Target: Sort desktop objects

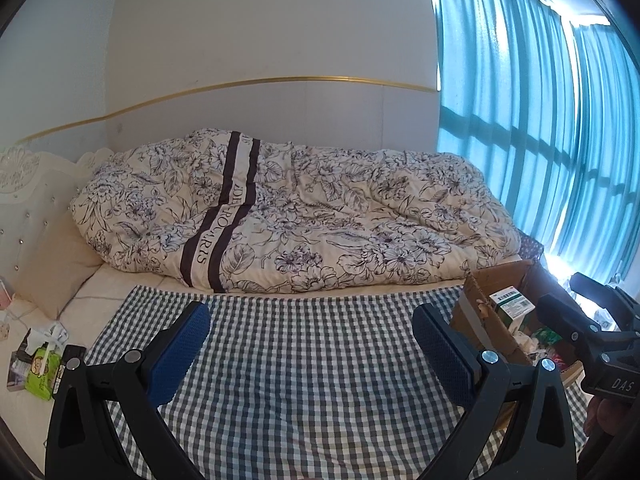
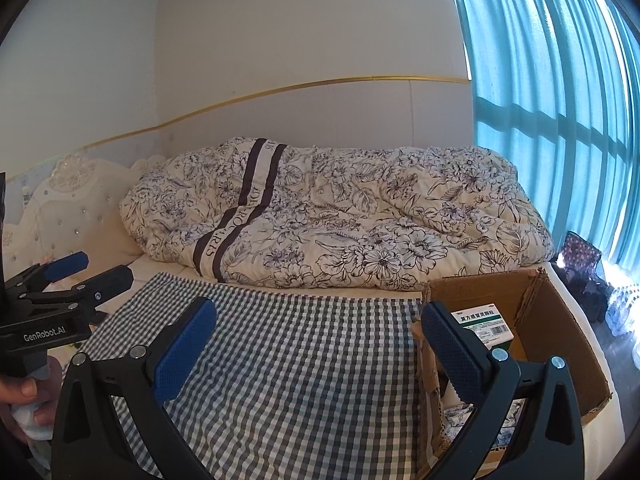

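A grey-and-white checked cloth (image 1: 304, 344) (image 2: 296, 344) lies spread on the bed. My left gripper (image 1: 310, 320) hangs open above it with nothing between its blue pads. At the cloth's right edge stands an open cardboard box (image 1: 484, 320) (image 2: 560, 320). Inside it a green-and-white medicine box (image 1: 512, 304) (image 2: 480, 324) lies among other small packets. My right gripper (image 2: 320, 320) is open too, its right finger just over the carton's left wall. In the right wrist view the left gripper (image 2: 88, 266) shows at the far left, held by a hand (image 2: 24, 396).
A crumpled floral duvet (image 1: 304, 212) fills the back of the bed before a white wall. A tissue pack (image 1: 40, 368) and small items lie left of the cloth by a pillow (image 1: 60, 264). Blue curtains (image 1: 540, 120) hang on the right.
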{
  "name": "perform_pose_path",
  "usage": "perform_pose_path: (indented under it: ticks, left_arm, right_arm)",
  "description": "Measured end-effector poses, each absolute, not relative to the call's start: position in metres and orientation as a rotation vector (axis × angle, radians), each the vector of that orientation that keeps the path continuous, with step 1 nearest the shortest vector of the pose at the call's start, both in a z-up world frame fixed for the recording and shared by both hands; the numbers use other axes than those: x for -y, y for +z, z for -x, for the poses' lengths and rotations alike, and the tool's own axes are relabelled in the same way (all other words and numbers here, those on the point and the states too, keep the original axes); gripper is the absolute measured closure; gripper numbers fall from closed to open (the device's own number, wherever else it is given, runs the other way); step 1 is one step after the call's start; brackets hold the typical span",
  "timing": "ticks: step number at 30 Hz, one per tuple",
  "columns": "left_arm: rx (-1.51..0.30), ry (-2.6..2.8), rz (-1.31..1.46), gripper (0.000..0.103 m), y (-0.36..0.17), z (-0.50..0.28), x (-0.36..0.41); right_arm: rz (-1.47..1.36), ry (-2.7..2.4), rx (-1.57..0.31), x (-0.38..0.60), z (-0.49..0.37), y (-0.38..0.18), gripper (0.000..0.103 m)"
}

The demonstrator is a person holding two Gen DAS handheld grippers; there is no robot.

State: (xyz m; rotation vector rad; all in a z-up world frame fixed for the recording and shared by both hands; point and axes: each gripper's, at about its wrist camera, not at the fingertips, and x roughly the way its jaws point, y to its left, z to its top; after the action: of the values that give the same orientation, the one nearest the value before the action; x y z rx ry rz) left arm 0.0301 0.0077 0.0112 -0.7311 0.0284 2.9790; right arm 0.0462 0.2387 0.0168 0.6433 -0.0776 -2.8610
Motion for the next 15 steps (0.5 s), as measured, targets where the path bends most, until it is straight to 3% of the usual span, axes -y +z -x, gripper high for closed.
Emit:
perform_pose_path:
  ticks: [15]
  left_arm:
    - [-0.022, 2.955, 0.754, 0.000, 0.007, -0.026, -0.008]
  right_arm:
    - [-0.674, -2.849, 0.062, -0.229, -0.034, 0.011, 0.000]
